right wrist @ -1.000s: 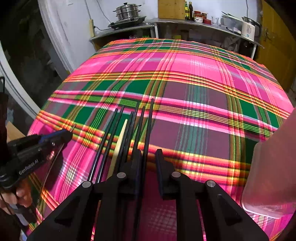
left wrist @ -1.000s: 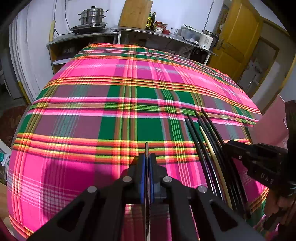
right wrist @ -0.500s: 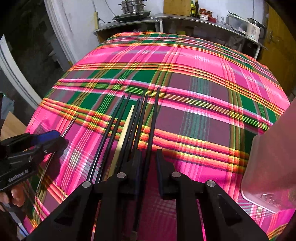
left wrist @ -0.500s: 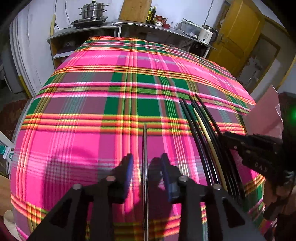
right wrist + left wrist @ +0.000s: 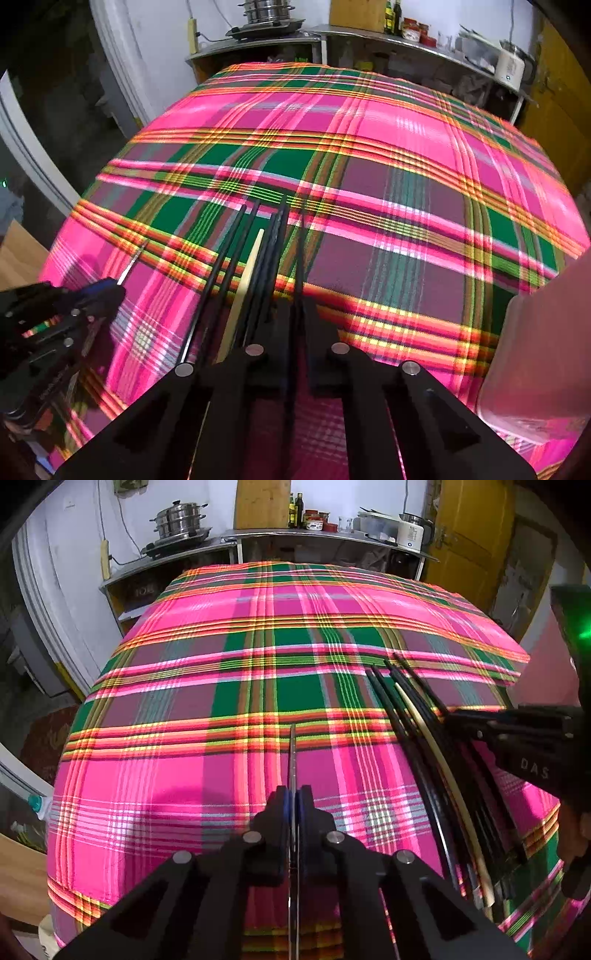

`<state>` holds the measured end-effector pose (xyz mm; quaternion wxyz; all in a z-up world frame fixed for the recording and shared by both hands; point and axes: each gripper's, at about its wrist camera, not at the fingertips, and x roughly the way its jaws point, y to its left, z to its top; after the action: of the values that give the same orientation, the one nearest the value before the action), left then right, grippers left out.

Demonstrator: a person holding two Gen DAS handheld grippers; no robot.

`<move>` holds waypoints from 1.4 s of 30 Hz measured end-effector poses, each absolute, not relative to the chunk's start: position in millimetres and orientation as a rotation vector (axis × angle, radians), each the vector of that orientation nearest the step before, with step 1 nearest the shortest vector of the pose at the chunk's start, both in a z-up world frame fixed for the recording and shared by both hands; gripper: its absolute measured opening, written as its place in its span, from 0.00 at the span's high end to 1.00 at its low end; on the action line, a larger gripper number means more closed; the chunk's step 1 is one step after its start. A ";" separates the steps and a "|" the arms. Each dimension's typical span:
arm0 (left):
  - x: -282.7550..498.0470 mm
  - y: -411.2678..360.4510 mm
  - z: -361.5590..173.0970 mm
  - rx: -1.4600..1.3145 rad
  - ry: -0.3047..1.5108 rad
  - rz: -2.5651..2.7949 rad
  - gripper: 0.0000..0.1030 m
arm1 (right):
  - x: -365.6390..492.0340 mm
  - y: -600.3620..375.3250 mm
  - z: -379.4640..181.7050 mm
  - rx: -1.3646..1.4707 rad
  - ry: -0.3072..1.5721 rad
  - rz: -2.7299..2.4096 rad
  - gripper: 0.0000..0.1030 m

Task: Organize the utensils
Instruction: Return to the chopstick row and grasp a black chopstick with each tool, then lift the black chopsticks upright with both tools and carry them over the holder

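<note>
Gleaming slim metal chopstick (image 5: 292,760), plaid cloth (image 5: 192,782)

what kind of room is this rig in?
Likely a home kitchen: stacked steel steamer pot on a counter, sauce bottles along the shelf, and chopsticks on a plaid-covered table.

left gripper (image 5: 293,805): we let go half a second back, jaws again clamp the thin metal rod (image 5: 292,753) | right gripper (image 5: 295,306): jaws closing on a black chopstick (image 5: 300,258), gap gone
</note>
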<state>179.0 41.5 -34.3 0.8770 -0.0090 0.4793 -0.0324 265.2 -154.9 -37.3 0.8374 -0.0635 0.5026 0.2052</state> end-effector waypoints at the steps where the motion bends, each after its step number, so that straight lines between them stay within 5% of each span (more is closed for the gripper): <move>1: 180.3 43.5 -33.2 -0.031 1.001 -0.072 0.94 | 262.9 -156.9 -35.4 -0.126 1.057 0.435 0.95; 22: 132.0 50.1 79.7 -0.145 0.785 -0.170 0.94 | 178.7 -202.2 80.5 0.007 0.772 0.479 0.95; 42: 125.1 -36.6 123.4 -0.151 0.777 -0.393 0.94 | 123.8 -309.2 109.1 0.173 0.674 0.332 0.95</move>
<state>125.1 -36.6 123.4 0.9041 -0.0729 0.3758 -0.1902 123.8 -309.2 109.1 0.9266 0.0844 0.3286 0.1620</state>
